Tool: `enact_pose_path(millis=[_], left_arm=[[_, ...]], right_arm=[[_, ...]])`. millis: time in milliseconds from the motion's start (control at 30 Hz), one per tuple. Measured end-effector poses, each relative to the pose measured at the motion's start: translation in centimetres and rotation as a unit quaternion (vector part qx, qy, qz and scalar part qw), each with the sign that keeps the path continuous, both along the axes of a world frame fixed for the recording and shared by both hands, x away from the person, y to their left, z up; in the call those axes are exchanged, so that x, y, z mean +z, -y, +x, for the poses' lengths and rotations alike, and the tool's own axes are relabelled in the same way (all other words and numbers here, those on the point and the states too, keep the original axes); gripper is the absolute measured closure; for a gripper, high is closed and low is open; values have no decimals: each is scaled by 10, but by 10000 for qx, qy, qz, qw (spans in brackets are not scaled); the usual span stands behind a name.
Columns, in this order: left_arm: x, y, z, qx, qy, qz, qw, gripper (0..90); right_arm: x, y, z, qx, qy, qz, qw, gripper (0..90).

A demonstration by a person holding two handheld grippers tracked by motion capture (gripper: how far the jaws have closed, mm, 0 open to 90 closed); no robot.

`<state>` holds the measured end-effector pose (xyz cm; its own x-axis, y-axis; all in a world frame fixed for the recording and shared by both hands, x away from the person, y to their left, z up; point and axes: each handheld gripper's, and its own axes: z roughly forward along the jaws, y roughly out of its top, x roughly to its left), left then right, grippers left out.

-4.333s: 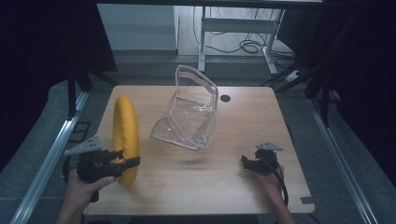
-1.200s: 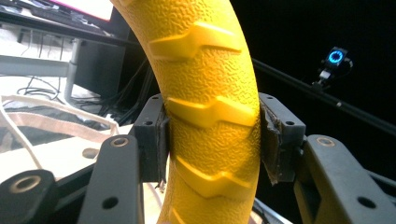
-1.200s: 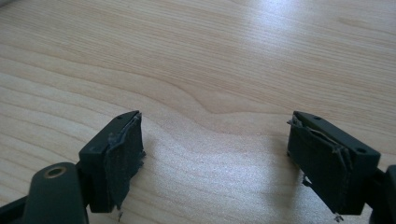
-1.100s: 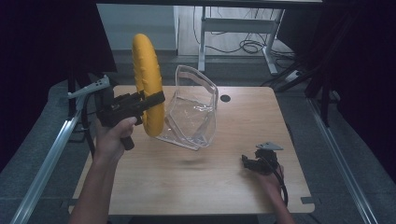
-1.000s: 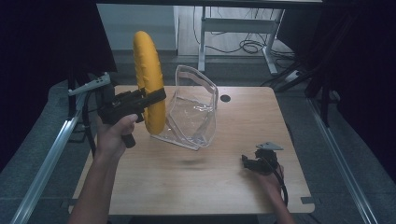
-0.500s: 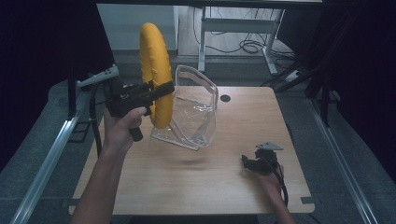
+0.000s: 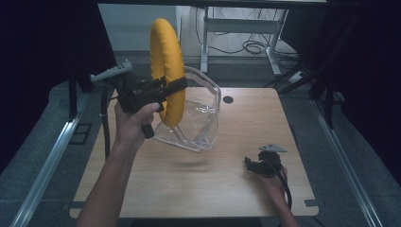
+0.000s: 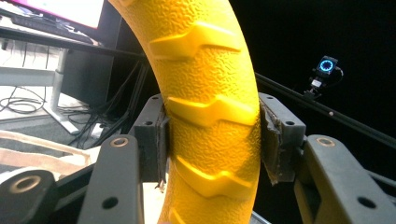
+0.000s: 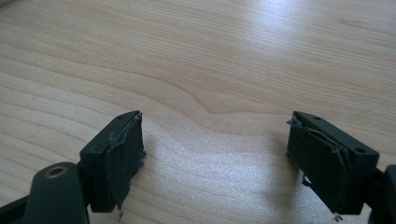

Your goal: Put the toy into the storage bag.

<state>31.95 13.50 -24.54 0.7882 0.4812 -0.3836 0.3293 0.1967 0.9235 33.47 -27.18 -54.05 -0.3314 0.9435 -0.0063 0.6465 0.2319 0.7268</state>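
We are holding the yellow ridged rubber ring (image 7: 166, 71) upright above the clear plastic container (image 7: 198, 113), left gripper (image 7: 177, 86) clamping its rim; it seems light, firm and grippy. Our right gripper (image 7: 253, 164) is resting wide open on the wooden table (image 7: 198, 189).

A wooden table (image 7: 198, 184) is carrying a clear plastic bag (image 7: 198, 118) lying near its far edge, while the right gripper (image 7: 257, 163) is resting near its right edge.
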Motion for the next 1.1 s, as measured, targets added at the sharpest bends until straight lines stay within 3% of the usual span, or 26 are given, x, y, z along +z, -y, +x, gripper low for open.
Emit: enact_pose_path(millis=[733, 1100], left_arm=[[4, 36, 10, -183, -31, -35, 9998, 503], [-4, 61, 19, -354, -109, 38, 9993, 502]], right_arm=[[0, 0, 0, 9, 7, -8, 10000, 193], [0, 0, 0, 6, -4, 10, 10000, 194]])
